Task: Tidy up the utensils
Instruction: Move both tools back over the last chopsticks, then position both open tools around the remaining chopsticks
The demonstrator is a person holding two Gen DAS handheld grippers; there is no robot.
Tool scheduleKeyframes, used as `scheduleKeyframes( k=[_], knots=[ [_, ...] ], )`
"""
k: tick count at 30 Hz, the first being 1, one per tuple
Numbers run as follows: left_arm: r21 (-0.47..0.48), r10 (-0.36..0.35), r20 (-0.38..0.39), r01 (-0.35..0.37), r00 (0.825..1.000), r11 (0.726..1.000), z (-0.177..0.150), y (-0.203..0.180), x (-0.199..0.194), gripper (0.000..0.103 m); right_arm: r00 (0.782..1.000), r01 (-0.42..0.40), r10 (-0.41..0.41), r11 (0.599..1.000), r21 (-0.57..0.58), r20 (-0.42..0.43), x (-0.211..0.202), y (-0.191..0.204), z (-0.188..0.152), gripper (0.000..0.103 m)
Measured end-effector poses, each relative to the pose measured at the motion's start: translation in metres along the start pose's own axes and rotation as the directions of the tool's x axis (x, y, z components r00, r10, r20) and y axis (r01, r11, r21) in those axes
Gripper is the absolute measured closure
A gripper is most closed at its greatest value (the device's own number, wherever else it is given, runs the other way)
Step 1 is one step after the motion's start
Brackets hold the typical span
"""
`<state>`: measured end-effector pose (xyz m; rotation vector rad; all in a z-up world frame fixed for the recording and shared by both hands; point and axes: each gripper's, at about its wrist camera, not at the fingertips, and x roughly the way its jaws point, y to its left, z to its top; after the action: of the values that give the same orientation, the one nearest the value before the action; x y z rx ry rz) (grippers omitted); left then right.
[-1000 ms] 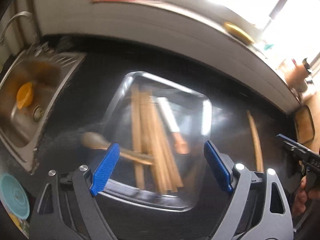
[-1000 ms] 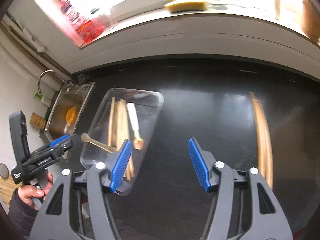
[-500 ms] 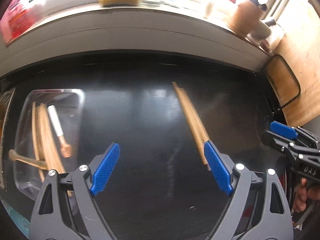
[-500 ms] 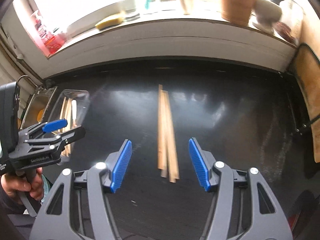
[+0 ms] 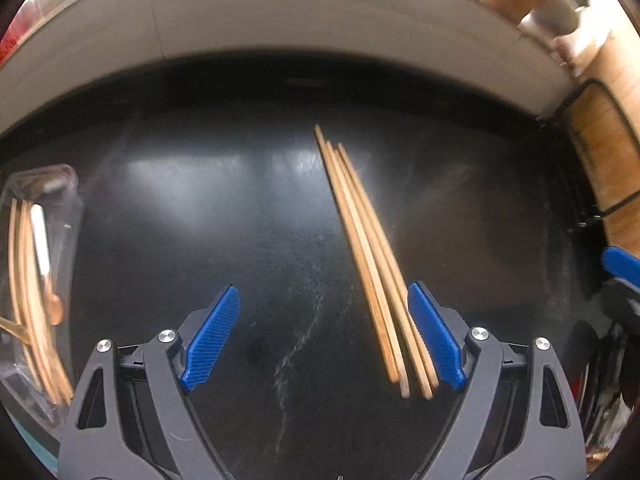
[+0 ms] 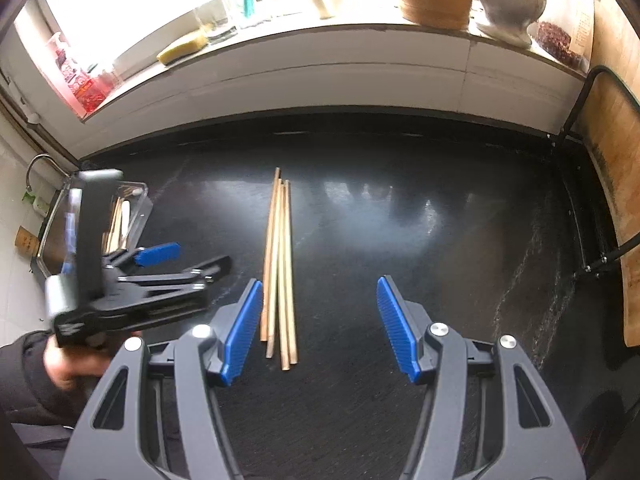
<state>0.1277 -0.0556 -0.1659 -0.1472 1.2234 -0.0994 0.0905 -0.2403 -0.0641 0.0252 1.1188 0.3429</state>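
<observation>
A small bunch of wooden chopsticks [image 6: 280, 264] lies flat on the black counter [image 6: 420, 240], and everything else sits around it. The sticks lie side by side, touching, with their far tips pointing at the white wall.

The left gripper [image 5: 324, 340] hangs over the counter with its blue pads spread wide. Nothing is between them but bare counter. The near ends of the chopsticks [image 5: 372, 264] lie just beside its right pad [image 5: 436, 340], maybe touching it, but the view is too blurry to be sure.

The right gripper [image 6: 320, 328] is also spread apart and holds nothing. The near ends of the chopsticks lie just inside its left pad [image 6: 242, 330].

Well to the left of the chopsticks sits a clear tray [image 6: 138, 216] with more wooden sticks and a white-handled tool in it. A hand [image 6: 68, 364] in a dark sleeve holds the left gripper near that tray.
</observation>
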Motion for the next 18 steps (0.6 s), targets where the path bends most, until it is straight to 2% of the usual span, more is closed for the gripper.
scheduleKeyframes(
  k=[6, 8, 11, 14, 18],
  knots=[
    [-0.018, 0.059, -0.036, -0.059, 0.998, 0.998, 0.011, 0.004, 0.045, 0.019, 1.000, 0.008, -0.007, 1.000, 0.019, -0.026, 0.018, -0.012, 0.015, 0.045],
    [-0.036, 0.048, -0.055, -0.050, 0.997, 0.998, 0.013, 0.006, 0.054, 0.019, 0.999, 0.007, -0.006, 1.000, 0.021, -0.038, 0.025, -0.013, 0.020, 0.045],
    [-0.010, 0.057, -0.030, -0.057, 0.998, 0.998, 0.016, 0.004, 0.057, 0.019, 0.998, 0.004, -0.003, 1.000, 0.019, -0.056, 0.035, -0.010, 0.026, 0.045],
    [0.026, 0.094, -0.010, -0.094, 0.995, 0.995, 0.017, -0.001, 0.060, 0.019, 0.997, 0.005, -0.004, 1.000, 0.014, -0.072, 0.045, -0.006, 0.029, 0.045],
    [0.052, 0.110, 0.017, -0.110, 0.994, 0.993, 0.014, -0.004, 0.061, 0.014, 0.996, 0.016, -0.016, 1.000, -0.004, -0.092, 0.057, -0.002, 0.031, 0.045]
  ],
)
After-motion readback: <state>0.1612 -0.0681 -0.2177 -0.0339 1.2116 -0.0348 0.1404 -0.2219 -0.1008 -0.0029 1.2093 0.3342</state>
